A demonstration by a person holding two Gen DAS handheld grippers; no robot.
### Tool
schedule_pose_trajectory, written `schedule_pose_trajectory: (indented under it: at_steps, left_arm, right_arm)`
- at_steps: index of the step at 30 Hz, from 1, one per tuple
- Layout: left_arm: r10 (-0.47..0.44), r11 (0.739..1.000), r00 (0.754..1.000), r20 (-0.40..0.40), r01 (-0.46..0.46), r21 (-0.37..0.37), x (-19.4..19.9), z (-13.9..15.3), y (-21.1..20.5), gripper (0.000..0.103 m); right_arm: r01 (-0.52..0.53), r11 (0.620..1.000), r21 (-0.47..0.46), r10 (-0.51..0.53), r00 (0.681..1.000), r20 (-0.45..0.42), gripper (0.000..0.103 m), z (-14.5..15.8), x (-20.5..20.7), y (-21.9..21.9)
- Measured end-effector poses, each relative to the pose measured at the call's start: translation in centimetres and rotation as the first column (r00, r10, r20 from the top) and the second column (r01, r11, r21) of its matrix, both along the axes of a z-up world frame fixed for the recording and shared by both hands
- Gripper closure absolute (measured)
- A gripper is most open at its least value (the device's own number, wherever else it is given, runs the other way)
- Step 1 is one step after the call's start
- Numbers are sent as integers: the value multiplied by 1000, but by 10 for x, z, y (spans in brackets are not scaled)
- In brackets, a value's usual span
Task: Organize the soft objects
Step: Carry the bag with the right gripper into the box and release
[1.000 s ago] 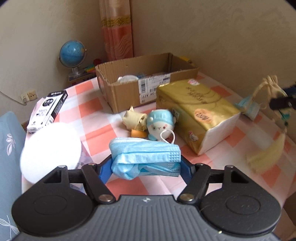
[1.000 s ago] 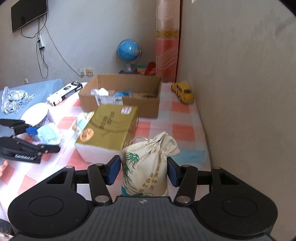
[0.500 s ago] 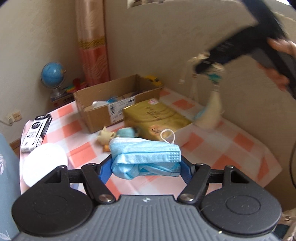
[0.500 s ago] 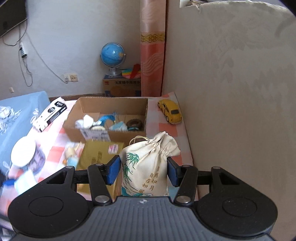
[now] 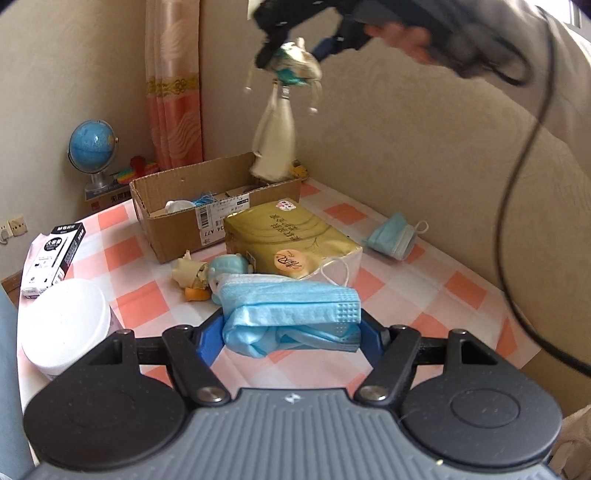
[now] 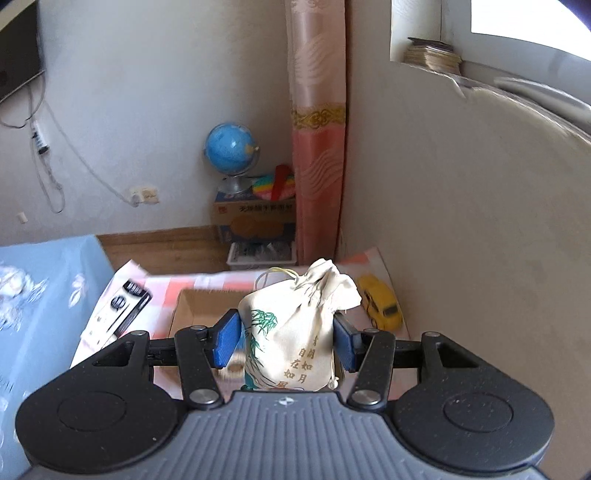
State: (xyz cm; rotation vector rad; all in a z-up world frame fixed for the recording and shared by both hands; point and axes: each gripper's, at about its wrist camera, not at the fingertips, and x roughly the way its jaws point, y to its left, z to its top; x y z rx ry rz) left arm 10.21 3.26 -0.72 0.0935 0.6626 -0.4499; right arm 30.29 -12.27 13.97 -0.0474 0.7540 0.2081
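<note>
Pleated blue mask [image 5: 291,314] bunched; cream cloth pouch [image 6: 295,332] plump.

Blue globe [image 5: 92,142], yellow toy car [image 6: 380,301], black-and-white carton [image 5: 51,264], white-lidded jar [image 5: 64,326]

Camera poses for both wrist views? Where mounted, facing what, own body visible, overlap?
Left wrist: behind the left claw, shut on a blue mask, facing the checkered table; right hand shows overhead.
Right wrist: behind the right claw, shut on a cloth pouch, high, facing the room corner.
Shared: cardboard box, globe.
</note>
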Motion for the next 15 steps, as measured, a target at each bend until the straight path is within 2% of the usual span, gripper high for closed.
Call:
schedule_pose_trajectory:
  at_steps: [7,15]
  left_arm:
    - [32,999,999,-21,-32,-22,4,-6,10,32]
    - [78,996,996,-38,-80,-34,8,-11,25,32]
  right_arm:
    - [114,993,-7,-114,993,-26,45,-27,53,27]
    - [179,982,63,-163,965,-205,45,-76,88,44]
